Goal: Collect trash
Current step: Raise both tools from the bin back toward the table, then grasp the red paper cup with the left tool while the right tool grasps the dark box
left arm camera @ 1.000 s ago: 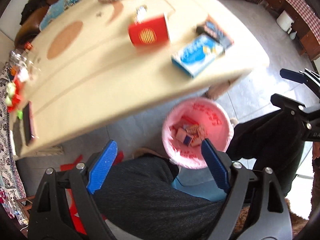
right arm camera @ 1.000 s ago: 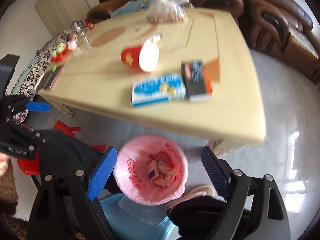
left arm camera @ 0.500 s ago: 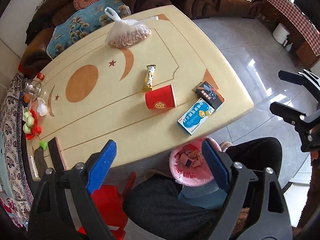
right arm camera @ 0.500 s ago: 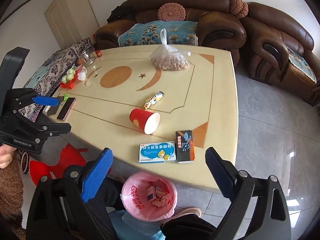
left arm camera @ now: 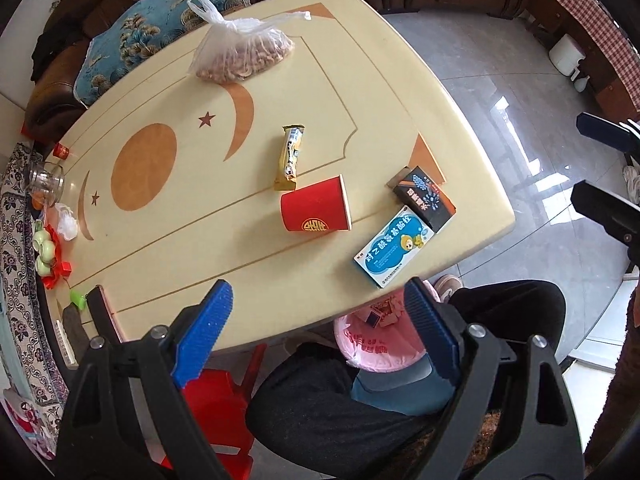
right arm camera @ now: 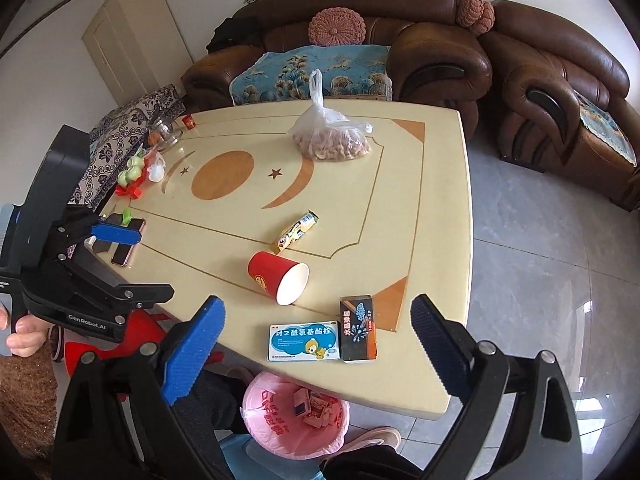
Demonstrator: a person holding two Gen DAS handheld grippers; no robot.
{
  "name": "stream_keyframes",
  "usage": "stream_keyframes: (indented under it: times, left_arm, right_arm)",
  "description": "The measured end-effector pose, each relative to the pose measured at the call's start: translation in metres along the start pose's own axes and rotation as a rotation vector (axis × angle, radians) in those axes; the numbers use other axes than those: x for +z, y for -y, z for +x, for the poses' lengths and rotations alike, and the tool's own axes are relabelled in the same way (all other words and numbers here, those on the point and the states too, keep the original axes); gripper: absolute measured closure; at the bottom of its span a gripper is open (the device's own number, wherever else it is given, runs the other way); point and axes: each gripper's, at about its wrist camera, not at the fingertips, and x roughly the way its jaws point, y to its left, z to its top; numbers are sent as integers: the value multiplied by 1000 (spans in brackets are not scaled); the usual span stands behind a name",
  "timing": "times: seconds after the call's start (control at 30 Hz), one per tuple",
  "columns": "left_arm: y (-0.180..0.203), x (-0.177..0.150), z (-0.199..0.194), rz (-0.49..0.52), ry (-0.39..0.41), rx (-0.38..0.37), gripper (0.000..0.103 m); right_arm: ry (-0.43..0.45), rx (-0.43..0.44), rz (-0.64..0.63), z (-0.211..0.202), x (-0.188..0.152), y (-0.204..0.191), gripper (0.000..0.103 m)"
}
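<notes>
A red paper cup (left arm camera: pixel 316 210) (right arm camera: pixel 279 281) lies on its side on the cream table (left arm camera: pixel 168 248). Next to it lie a gold snack wrapper (left arm camera: pixel 289 157) (right arm camera: pixel 298 229), a blue-white medicine box (left arm camera: pixel 393 246) (right arm camera: pixel 304 342) and a black box (left arm camera: pixel 425 197) (right arm camera: pixel 358 328). A pink-lined trash bin (left arm camera: pixel 374 342) (right arm camera: pixel 288 420) with scraps stands below the table's near edge. My left gripper (left arm camera: pixel 320 328) and my right gripper (right arm camera: pixel 316 346) are both open and empty, held above the near edge.
A plastic bag of nuts (left arm camera: pixel 240 54) (right arm camera: pixel 330 140) sits at the far side. A phone (right arm camera: pixel 128 242), a glass jar (right arm camera: pixel 164 130) and small toys (left arm camera: pixel 48 252) lie along the left edge. Brown sofas (right arm camera: pixel 440 64) stand behind. A red stool (left arm camera: pixel 224 404) stands beside the person's legs.
Both grippers have risen and pulled back from over the trash bin. The views now take in the whole table. Both stay open and empty.
</notes>
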Motion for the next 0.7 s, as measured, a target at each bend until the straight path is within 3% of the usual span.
stream_keyframes:
  times: [0.27,0.7]
  left_arm:
    - [-5,28,55,-2,-83,-71,18]
    - [22,49,134,49,-180,-25,18]
  right_arm:
    - [-87,-2,12,56,-4,13,11]
    - [-239,-31,60,162,-33,49,11]
